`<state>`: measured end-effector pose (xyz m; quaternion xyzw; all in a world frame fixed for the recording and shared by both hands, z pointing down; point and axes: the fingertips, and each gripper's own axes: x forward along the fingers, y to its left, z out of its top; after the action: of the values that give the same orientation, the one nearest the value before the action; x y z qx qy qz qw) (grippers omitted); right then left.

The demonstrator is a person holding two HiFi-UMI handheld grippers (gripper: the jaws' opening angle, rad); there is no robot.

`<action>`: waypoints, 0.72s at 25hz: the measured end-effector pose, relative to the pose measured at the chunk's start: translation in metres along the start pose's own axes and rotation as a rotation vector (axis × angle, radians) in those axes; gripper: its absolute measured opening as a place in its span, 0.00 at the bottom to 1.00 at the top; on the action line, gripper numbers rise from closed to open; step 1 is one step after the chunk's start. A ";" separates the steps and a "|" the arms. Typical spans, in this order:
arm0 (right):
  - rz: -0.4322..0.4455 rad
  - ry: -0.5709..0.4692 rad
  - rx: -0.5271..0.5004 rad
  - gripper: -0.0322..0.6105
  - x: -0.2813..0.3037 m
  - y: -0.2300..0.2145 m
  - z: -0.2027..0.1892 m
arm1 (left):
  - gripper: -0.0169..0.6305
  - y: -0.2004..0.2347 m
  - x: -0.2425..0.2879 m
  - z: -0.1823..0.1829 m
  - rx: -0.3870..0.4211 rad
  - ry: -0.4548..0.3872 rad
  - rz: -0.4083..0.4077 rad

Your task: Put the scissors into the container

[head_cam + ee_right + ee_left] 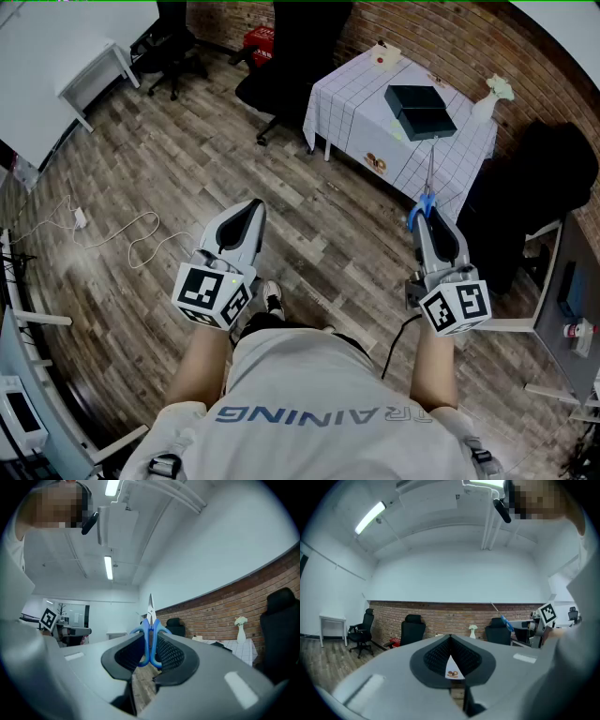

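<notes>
Even, bright indoor light falls from ceiling tube lamps (pixel 370 517), which glow with little flare in both gripper views. The white ceiling (pixel 450 550) comes out pale and bluish. In the head view the wood floor (pixel 187 159) is evenly lit, with only soft, short shadows under the chairs (pixel 291 56) and the cloth-covered bench (pixel 352 108). All three pictures bulge with wide-angle distortion: the brick wall (pixel 440 616) bends, and the corners go black. Close to the lens the grey fingers (pixel 123 654) are soft, while the scissors (pixel 150 623) look fairly crisp.
</notes>
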<state>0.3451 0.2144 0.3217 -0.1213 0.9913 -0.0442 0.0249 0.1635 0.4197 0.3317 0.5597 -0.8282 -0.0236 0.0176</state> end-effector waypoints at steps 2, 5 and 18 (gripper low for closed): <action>0.007 0.004 -0.003 0.21 0.002 0.005 0.001 | 0.03 0.002 -0.002 0.001 -0.004 0.003 0.002; 0.011 0.009 -0.006 0.21 0.009 0.011 0.000 | 0.03 0.009 -0.002 0.001 -0.005 0.004 0.002; -0.017 0.004 0.034 0.21 0.091 0.029 -0.012 | 0.03 0.099 0.003 -0.009 -0.066 0.018 0.026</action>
<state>0.2497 0.2212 0.3271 -0.1290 0.9894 -0.0613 0.0246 0.0714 0.4537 0.3468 0.5483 -0.8339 -0.0457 0.0437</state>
